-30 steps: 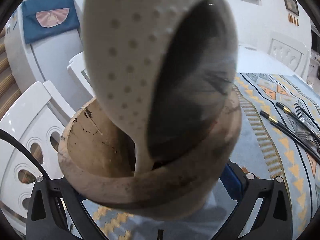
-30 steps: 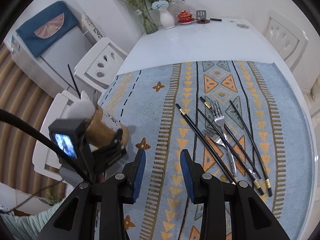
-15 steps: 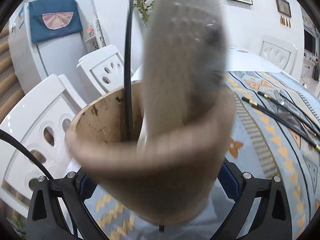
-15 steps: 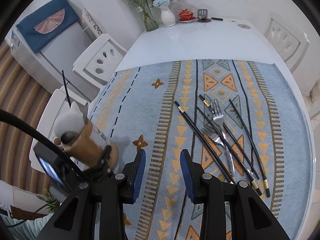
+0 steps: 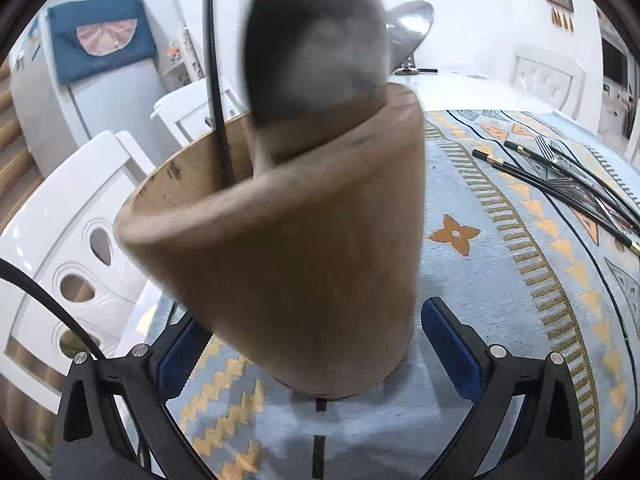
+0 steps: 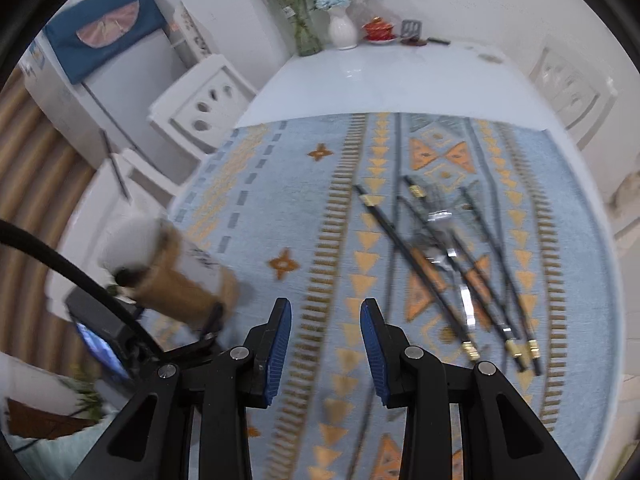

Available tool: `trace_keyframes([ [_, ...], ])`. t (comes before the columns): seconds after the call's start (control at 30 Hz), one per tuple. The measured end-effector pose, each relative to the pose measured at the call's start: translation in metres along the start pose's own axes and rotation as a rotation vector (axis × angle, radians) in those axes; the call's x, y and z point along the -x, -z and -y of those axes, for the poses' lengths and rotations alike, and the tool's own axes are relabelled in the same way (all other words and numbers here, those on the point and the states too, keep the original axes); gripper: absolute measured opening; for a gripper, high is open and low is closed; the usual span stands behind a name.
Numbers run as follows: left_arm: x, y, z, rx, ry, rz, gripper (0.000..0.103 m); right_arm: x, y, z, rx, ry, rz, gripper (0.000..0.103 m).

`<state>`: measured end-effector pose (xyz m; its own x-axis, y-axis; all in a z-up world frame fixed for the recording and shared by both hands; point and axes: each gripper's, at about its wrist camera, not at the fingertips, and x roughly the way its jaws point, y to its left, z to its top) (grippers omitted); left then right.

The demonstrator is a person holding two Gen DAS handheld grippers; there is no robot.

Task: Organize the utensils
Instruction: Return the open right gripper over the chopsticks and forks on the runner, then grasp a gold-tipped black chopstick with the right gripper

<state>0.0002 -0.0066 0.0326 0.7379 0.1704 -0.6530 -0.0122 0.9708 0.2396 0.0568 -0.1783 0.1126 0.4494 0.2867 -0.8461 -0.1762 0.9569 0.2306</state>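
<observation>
Both the left gripper (image 5: pixel 316 344) and right gripper (image 6: pixel 325 344) show black frames, silver screws, blue ribbed pads (image 6: pixel 278 350), black cable behind.

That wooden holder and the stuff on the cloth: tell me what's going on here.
A person with a gripper in each hand is sorting utensils. The left gripper has the wooden holder between its fingers; it stands tilted on the patterned cloth and already holds a white ladle, a black chopstick and a metal spoon. The right gripper is open and empty above the cloth. Black chopsticks and forks lie loose to its right.
</observation>
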Motion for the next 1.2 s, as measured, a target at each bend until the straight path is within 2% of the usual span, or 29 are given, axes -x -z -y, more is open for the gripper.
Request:
trace_keyframes([
  [0.07,0.002,0.000,0.003,0.011,0.006,0.007,0.102,0.002,0.003,0.003,-0.005,0.070,0.035,0.034],
  [0.17,0.003,0.002,0.000,0.034,0.004,0.002,0.102,0.017,-0.001,0.015,-0.054,0.099,0.117,0.035],
  [0.2,0.002,0.002,-0.001,0.044,0.011,-0.004,0.102,0.023,-0.002,0.020,-0.072,0.113,0.152,0.039],
  [0.27,-0.002,0.000,-0.011,0.058,0.023,-0.014,0.103,0.029,-0.006,0.031,-0.104,0.153,0.201,0.078],
  [0.3,-0.001,0.000,-0.011,0.062,0.023,-0.015,0.103,0.030,-0.009,0.037,-0.118,0.176,0.219,0.082],
  [0.33,-0.001,0.001,-0.011,0.061,0.019,-0.013,0.103,0.030,-0.012,0.042,-0.123,0.187,0.223,0.082],
  [0.43,0.001,0.004,-0.004,0.048,0.001,-0.006,0.103,0.010,-0.026,0.052,-0.107,0.155,0.109,0.081],
  [0.5,0.000,0.005,-0.006,0.049,0.002,-0.006,0.103,-0.003,-0.030,0.050,-0.082,0.174,0.074,0.081],
  [0.53,-0.001,0.005,-0.009,0.051,0.004,-0.007,0.103,-0.010,-0.032,0.049,-0.067,0.183,0.053,0.073],
  [0.57,-0.001,0.005,-0.009,0.053,0.005,-0.008,0.103,-0.019,-0.035,0.047,-0.054,0.176,0.029,0.055],
  [0.6,-0.001,0.006,-0.011,0.058,0.007,-0.010,0.103,-0.030,-0.040,0.045,-0.044,0.165,-0.008,0.048],
  [0.67,0.000,0.006,-0.011,0.062,0.011,-0.011,0.103,-0.050,-0.047,0.042,-0.034,0.154,-0.067,0.024],
  [0.77,0.000,0.007,-0.014,0.066,0.015,-0.009,0.103,-0.080,-0.067,0.041,-0.006,0.068,-0.095,0.022],
  [0.93,-0.002,0.008,-0.021,0.080,0.034,-0.015,0.103,-0.131,-0.091,0.042,0.016,0.042,-0.185,0.022],
  [1.2,-0.003,0.008,-0.025,0.084,0.040,-0.016,0.103,-0.174,-0.114,0.024,0.094,0.098,-0.235,0.022],
])
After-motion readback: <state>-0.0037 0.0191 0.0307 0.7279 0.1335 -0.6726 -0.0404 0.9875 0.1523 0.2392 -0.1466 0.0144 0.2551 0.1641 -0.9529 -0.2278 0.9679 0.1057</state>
